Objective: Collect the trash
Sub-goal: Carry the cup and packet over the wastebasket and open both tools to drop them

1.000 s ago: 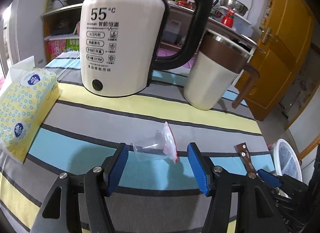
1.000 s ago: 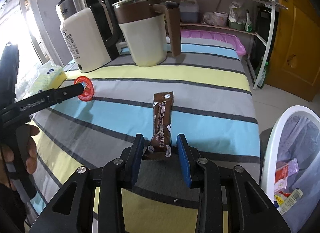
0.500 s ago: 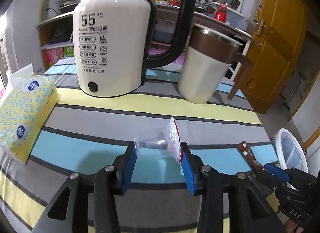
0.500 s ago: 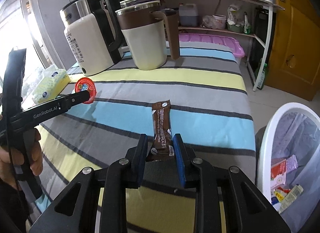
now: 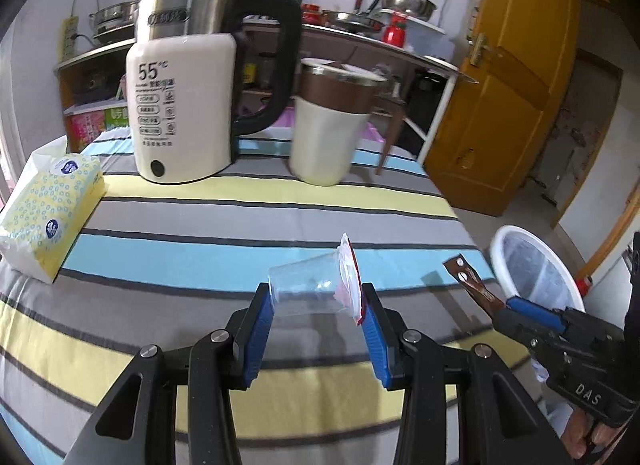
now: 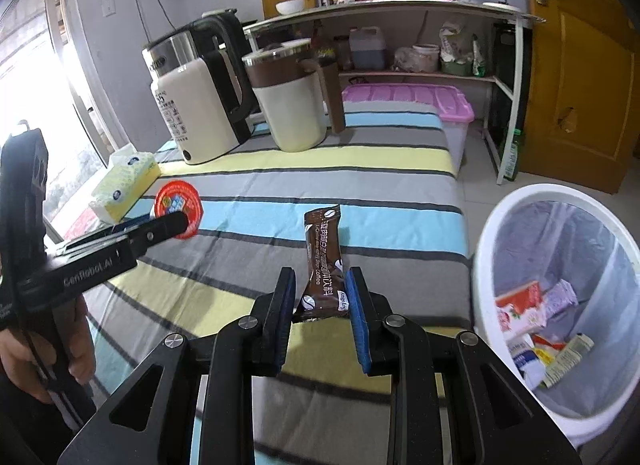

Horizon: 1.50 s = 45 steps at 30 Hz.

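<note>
A striped cloth (image 5: 256,221) in grey, pale yellow and sky blue covered the table, soft and slightly rumpled, in a small kitchen with a yellow wooden door (image 6: 576,65). The left gripper (image 5: 318,315) had its ribbed blue pads pinched on a clear plastic cup (image 5: 308,289), a thin, tapered tub lying sideways with its peeled red-and-white foil lid (image 5: 352,277) flapping at the mouth, held just above the cloth. The right gripper (image 6: 320,305) was clamped on the lower end of a glossy brown coffee sachet (image 6: 324,261), a flat, long packet standing up from between the pads, lifted off the table. Just beside the table's right edge stood a round white trash bin (image 6: 486,265) with a translucent liner, holding cartons and wrappers at its bottom. Farther back on the cloth stood a cream electric kettle (image 5: 180,105) with a brushed-steel top and black handle, and near it a cream jug (image 5: 328,125) with a brown band. A soft yellow-patterned tissue pack (image 5: 48,209) lay at the left edge.
</note>
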Available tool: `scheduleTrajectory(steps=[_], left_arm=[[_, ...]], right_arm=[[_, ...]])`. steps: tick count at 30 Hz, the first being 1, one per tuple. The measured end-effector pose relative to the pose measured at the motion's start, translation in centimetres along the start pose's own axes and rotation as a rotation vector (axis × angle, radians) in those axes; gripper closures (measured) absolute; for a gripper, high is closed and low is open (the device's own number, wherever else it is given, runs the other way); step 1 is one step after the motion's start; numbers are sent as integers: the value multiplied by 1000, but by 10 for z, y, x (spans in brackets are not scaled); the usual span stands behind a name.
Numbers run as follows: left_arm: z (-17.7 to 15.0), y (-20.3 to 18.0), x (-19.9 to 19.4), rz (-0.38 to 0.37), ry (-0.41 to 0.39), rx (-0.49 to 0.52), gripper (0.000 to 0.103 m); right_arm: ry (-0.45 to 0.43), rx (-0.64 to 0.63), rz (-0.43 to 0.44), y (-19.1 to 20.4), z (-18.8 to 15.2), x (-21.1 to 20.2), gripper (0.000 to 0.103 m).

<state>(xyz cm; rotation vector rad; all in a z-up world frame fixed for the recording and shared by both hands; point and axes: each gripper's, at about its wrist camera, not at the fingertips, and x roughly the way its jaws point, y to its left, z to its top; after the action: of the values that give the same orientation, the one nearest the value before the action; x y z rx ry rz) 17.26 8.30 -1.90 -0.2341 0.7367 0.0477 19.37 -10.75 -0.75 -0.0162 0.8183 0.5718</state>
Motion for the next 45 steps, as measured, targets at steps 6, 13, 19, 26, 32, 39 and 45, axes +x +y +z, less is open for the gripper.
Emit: scheduleTrajectory(steps=[6,13,19,26,32,39,45], left_arm=[[-10,-25,-22,-40,-20,35,60],[-20,-52,-39,-92,-31,72,60],[-26,-75,-49,-137,-34,106,60],[-27,-96,-58,-177,-47,138,59],[-27,-108,-62,-197,-51,159,60],[-26,-124,-61,-221,-50,185,60],[-26,-141,-52,-241,-37,211,60]], right_arm=[[-40,9,-10,-3,-10,-30,76],[-75,22,-37,-10,-21,-60,76],[-101,32,-64,-18,-27,-82,76],[-124,48,-91,-27,-34,-100,76],[-138,60,-105,-32,-38,-111,76],[-149,80,-126,-41,-42,-121,76],[-153,109,-154,-57,-48,-127,76]])
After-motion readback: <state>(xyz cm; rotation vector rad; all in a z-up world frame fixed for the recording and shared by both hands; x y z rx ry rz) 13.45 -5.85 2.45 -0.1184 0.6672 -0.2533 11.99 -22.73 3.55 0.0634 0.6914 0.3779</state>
